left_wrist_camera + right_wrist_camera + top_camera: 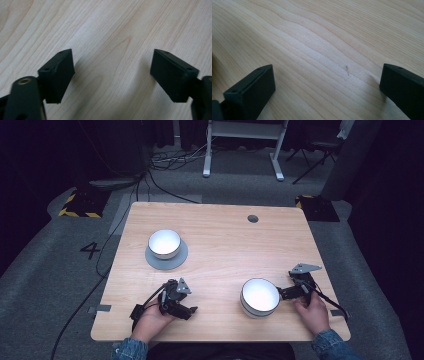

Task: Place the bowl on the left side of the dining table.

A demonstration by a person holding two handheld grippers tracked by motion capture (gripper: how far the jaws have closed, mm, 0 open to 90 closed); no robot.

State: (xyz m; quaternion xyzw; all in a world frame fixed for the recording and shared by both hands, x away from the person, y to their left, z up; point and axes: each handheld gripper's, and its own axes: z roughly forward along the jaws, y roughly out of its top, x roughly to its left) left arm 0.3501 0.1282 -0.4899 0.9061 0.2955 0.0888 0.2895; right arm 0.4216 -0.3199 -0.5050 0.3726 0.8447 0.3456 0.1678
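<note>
A white bowl (164,243) sits on a grey saucer (166,260) at the left middle of the wooden table (225,245). A second white bowl (259,297) stands alone near the front right. My left gripper (186,310) rests low near the front edge, left of that bowl, jaws pointing right. In the left gripper view it (112,65) is open over bare wood. My right gripper (286,292) lies just right of the second bowl, close to its rim. In the right gripper view it (328,72) is open, with only wood grain between the jaws.
A round cable hole (253,218) sits near the table's far edge. Beyond the table are a white desk frame (244,135), floor cables (165,160) and yellow-black striped blocks (80,205). A cable (80,305) runs down the floor at the left.
</note>
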